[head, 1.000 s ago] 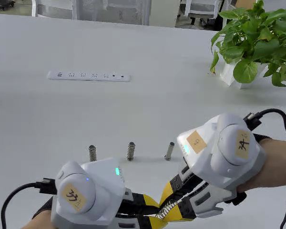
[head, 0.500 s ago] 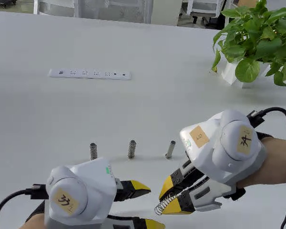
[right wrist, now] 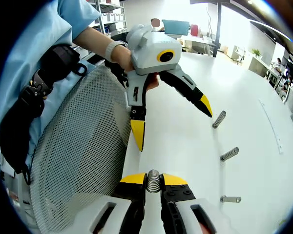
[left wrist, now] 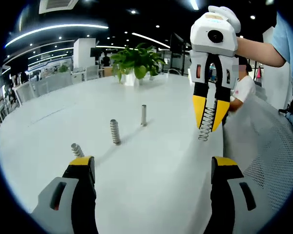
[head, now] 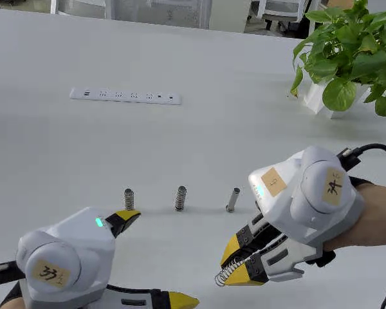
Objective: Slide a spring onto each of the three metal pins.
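Three metal pins stand in a row on the white table. The left pin [head: 129, 199] and the middle pin [head: 180, 198] each carry a spring, while the right pin [head: 231, 200] is bare. My right gripper [head: 235, 269] hovers in front of the bare pin and is shut on a loose spring [head: 226, 273], whose end pokes out past the tips. In the right gripper view the spring [right wrist: 153, 181] sits between my right gripper's [right wrist: 153, 179] pads. My left gripper [head: 157, 257] is open wide, near the left pin, with nothing in it. The left gripper view shows the bare pin [left wrist: 143, 115].
A white power strip [head: 125, 96] lies farther back on the table. A potted plant [head: 350, 51] stands at the back right. A mesh chair [right wrist: 78, 161] is at the table's near edge beside the person.
My left gripper, close to the spring one second ago, has opened wide and drawn away to the left. The right gripper keeps hold of the spring, nearly in place.
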`<state>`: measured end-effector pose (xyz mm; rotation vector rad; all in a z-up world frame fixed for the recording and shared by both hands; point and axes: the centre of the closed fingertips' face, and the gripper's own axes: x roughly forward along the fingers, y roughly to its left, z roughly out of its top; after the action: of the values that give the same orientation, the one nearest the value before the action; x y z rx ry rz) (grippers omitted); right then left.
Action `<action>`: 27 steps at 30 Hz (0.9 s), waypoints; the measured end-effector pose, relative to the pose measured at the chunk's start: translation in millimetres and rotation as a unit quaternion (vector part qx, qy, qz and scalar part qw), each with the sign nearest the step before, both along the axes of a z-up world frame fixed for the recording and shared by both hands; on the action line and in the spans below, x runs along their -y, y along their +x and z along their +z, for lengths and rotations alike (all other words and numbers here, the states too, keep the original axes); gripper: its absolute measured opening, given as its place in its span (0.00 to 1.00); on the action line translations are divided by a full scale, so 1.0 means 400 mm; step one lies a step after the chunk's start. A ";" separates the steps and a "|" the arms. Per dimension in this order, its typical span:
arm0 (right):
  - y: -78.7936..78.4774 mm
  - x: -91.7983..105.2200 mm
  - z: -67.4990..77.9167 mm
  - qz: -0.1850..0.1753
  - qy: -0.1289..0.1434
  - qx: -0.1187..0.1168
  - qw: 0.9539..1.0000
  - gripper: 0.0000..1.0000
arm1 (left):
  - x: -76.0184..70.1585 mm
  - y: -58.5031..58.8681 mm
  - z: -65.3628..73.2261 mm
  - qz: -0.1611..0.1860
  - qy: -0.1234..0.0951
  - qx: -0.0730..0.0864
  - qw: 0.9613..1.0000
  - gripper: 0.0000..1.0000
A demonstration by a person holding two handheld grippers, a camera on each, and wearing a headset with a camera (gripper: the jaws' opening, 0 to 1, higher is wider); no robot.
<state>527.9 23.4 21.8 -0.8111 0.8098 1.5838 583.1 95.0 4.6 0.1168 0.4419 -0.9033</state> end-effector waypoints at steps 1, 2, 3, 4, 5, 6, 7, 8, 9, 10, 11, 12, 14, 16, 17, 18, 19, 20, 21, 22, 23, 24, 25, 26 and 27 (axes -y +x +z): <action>0.001 0.001 0.000 0.000 -0.001 0.000 1.000 0.07 | -0.007 0.002 -0.001 0.005 -0.001 -0.002 1.000 0.99; 0.004 0.002 0.000 0.000 -0.001 0.001 1.000 0.07 | -0.017 0.006 -0.001 0.012 -0.001 -0.002 1.000 0.99; 0.005 0.003 0.000 0.000 -0.002 0.002 1.000 0.07 | -0.024 0.009 -0.001 0.018 -0.001 -0.002 1.000 0.99; 0.008 0.004 0.000 0.001 -0.003 0.003 1.000 0.07 | -0.029 0.009 0.000 0.021 -0.003 -0.002 1.000 0.99; 0.012 0.006 -0.001 0.001 -0.005 0.005 1.000 0.07 | -0.041 0.015 -0.001 0.033 -0.001 -0.002 0.999 0.99; 0.017 0.008 -0.001 0.001 -0.007 0.008 1.000 0.07 | -0.048 0.017 -0.001 0.038 -0.001 -0.001 0.999 0.99; 0.026 0.013 -0.003 0.001 -0.012 0.014 1.000 0.07 | -0.054 0.018 0.000 0.042 -0.004 -0.001 0.999 0.99; 0.032 0.016 -0.004 0.001 -0.015 0.017 1.000 0.07 | -0.061 0.019 -0.001 0.049 -0.004 -0.003 0.999 0.99; 0.038 0.019 -0.004 0.002 -0.018 0.019 1.000 0.07 | -0.065 0.019 -0.003 0.052 -0.004 -0.005 0.999 0.99; 0.046 0.023 -0.005 0.003 -0.021 0.022 1.000 0.07 | -0.071 0.017 -0.004 0.055 -0.004 -0.005 0.998 0.99; 0.053 0.026 -0.006 0.003 -0.024 0.025 0.999 0.07 | -0.075 0.018 -0.005 0.060 -0.003 -0.006 0.998 0.99; 0.063 0.032 -0.006 0.004 -0.029 0.028 0.999 0.07 | -0.081 0.017 -0.004 0.066 -0.003 -0.005 0.998 0.99; 0.078 0.038 -0.005 0.004 -0.035 0.033 0.999 0.07 | -0.086 0.017 -0.005 0.069 -0.003 -0.003 0.998 0.99; 0.100 0.049 -0.004 0.006 -0.045 0.040 0.998 0.07 | -0.094 0.018 -0.007 0.076 -0.001 -0.005 0.997 0.99; 0.117 0.054 -0.001 0.006 -0.050 0.046 0.998 0.07 | -0.099 0.019 -0.007 0.079 -0.002 -0.005 0.997 0.99; 0.128 0.057 0.001 0.005 -0.053 0.049 0.997 0.07 | -0.104 0.020 -0.006 0.083 -0.001 -0.004 0.997 0.99; 0.138 0.060 0.003 0.004 -0.056 0.049 0.997 0.07 | -0.107 0.021 -0.005 0.086 -0.001 -0.003 0.996 0.99; 0.153 0.063 0.008 0.003 -0.059 0.053 0.997 0.07 | -0.111 0.021 -0.004 0.087 -0.002 -0.003 0.996 0.99; 0.164 0.066 0.010 0.004 -0.062 0.057 0.996 0.07 | -0.114 0.022 -0.004 0.089 0.000 -0.002 0.996 0.99; 0.182 0.071 0.014 0.005 -0.068 0.064 0.996 0.07 | -0.119 0.023 -0.004 0.091 0.001 -0.001 0.996 0.99; 0.191 0.074 0.017 0.005 -0.072 0.066 0.995 0.07 | -0.121 0.023 -0.004 0.090 0.002 -0.001 0.996 0.99; 0.201 0.076 0.019 0.006 -0.075 0.069 0.995 0.07 | -0.125 0.024 -0.005 0.093 0.007 0.000 0.996 0.99; 0.215 0.079 0.024 0.009 -0.079 0.072 0.994 0.07 | -0.131 0.027 -0.006 0.094 0.013 0.004 0.995 0.99; 0.222 0.081 0.027 0.012 -0.082 0.074 0.994 0.07 | -0.132 0.026 -0.007 0.093 0.015 0.005 0.996 0.99; 0.233 0.084 0.030 0.013 -0.086 0.074 0.993 0.07 | -0.134 0.026 -0.007 0.093 0.017 0.004 0.996 0.99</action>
<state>621.1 -10.3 33.9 -1.0548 0.8386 1.4703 593.6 148.7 1.9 0.1087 0.4533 -0.7130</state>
